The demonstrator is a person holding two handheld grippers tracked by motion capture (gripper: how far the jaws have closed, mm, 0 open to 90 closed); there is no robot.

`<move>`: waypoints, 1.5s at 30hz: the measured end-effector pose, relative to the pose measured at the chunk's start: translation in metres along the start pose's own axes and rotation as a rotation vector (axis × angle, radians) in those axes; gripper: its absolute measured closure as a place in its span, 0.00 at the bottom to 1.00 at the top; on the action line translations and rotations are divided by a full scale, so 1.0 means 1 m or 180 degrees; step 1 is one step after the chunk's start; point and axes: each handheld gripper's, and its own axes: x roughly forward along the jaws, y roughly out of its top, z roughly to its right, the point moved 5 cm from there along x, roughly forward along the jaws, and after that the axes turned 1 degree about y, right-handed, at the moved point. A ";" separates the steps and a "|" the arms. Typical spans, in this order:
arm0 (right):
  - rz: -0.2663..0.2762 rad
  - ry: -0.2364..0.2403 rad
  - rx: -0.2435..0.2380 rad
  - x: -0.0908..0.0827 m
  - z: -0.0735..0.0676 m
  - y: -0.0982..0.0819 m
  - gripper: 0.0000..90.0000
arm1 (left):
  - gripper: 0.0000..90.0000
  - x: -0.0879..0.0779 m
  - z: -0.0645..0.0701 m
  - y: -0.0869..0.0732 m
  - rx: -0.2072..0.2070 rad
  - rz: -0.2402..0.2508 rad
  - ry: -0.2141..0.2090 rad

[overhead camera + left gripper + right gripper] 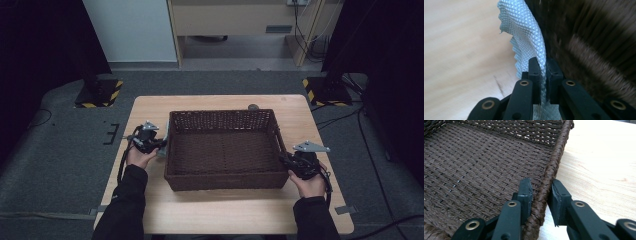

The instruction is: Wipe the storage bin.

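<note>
Table [220, 210]: a light wooden top; the person sits at its near side, and both forearms come in from the bottom of the high view.
Basket [222, 181]: a dark brown woven basket with a rectangular shape; it stands on the middle of the table, its long sides run across the view, and its inside shows only the woven floor.
Basket rim [552, 167]: a thick braided edge; in the right gripper view it runs from the jaws up toward the far corner, with the table surface on its right.
Left hand [139, 157]: it rests at the left short side of the basket and carries the left gripper.
Right hand [311, 184]: it rests at the right near corner of the basket and carries the right gripper.
Cloth [529, 37]: a pale grey-blue piece with a fine diamond texture and a zigzag edge; it stands up just beside the outer left wall of the basket, over the table.
Left gripper [543, 75]: its jaws are pressed together on the lower part of the cloth, so the cloth is held between the pads.
Right gripper [541, 195]: its jaws stand narrow, one inside the basket and one outside, and they clamp the basket rim between them.
</note>
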 end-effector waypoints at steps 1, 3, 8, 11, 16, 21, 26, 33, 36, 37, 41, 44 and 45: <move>0.0000 0.0000 0.0000 0.000 0.000 0.000 0.81 | 0.93 0.000 0.000 0.000 0.0000 0.0000 0.0000; -0.0005 -0.0016 -0.0007 -0.001 0.000 -0.001 0.81 | 0.93 0.005 0.000 -0.004 0.0048 -0.0104 0.0029; -0.0007 -0.0014 0.0001 -0.001 0.000 -0.001 0.81 | 0.93 -0.017 -0.001 0.011 0.0020 0.0152 -0.0021; -0.0008 -0.0019 0.0007 -0.001 0.000 -0.001 0.81 | 0.93 -0.043 0.000 0.028 0.0123 0.0334 0.0008; -0.0030 -0.0062 0.0010 -0.001 0.001 -0.001 0.82 | 0.93 -0.061 0.008 0.036 0.0231 0.0460 -0.0007; -0.0039 -0.0107 0.0051 -0.006 0.005 -0.003 0.82 | 0.93 -0.043 0.022 0.016 0.0270 0.0283 -0.0127; -0.0022 -0.0133 0.0054 -0.009 0.008 -0.006 0.82 | 0.93 -0.012 0.030 -0.006 0.0314 -0.0062 -0.0190; -0.0001 -0.0108 0.0095 -0.009 0.009 -0.007 0.81 | 0.93 -0.018 0.029 -0.004 0.0290 0.0004 -0.0192; -0.0001 -0.0121 0.0098 -0.009 0.009 -0.006 0.81 | 0.93 -0.038 0.028 0.006 0.0280 0.0208 -0.0243; -0.0002 -0.0124 0.0101 -0.009 0.008 -0.006 0.81 | 0.93 -0.052 0.030 0.013 0.0312 0.0310 -0.0239; -0.0003 -0.0126 0.0099 -0.009 0.008 -0.006 0.81 | 0.93 -0.067 0.034 0.023 0.0404 0.0402 -0.0234; -0.0014 -0.0118 0.0091 -0.009 0.008 -0.007 0.81 | 0.93 -0.068 0.039 0.022 0.0449 0.0380 -0.0235; -0.0014 -0.0118 0.0091 -0.009 0.008 -0.007 0.81 | 0.93 -0.065 0.040 0.019 0.0445 0.0361 -0.0248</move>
